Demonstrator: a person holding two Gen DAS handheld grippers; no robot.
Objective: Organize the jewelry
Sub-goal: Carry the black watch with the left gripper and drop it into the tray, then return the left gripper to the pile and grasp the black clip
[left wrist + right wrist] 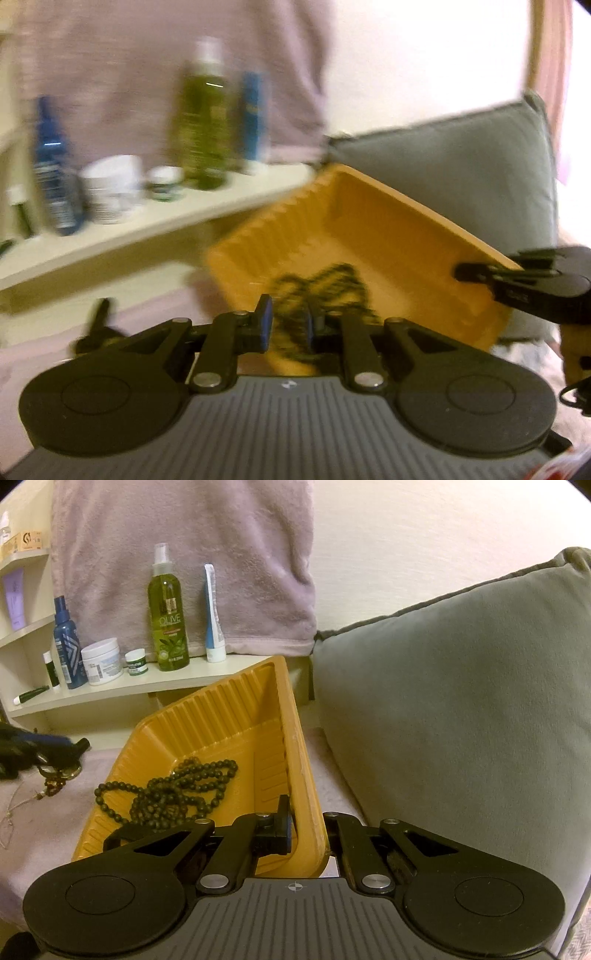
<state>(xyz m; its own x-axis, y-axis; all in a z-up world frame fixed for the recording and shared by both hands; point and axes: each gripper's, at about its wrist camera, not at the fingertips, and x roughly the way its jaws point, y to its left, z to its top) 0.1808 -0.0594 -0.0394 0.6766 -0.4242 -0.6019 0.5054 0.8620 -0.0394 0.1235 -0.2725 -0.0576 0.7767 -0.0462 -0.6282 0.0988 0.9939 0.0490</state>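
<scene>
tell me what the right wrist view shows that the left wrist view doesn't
Only the right wrist view: jewelry on the blanket beside the tray, a purple tube on an upper shelf, the right gripper clamped on the tray's wall.
Only the left wrist view: the left gripper slightly apart, beads just beyond it.
Both: orange tray, black bead necklace, olive bottle, grey cushion.

The ridged plastic tray [221,716] was orange-yellow, with straight lines along its walls. The round bead necklace [173,794] in it was dark, almost black. The soft square cushion [461,709] was grey-green. The fluffy hanging towel [184,546] was pale purple. The tall spray bottle [168,620] was olive green.
</scene>
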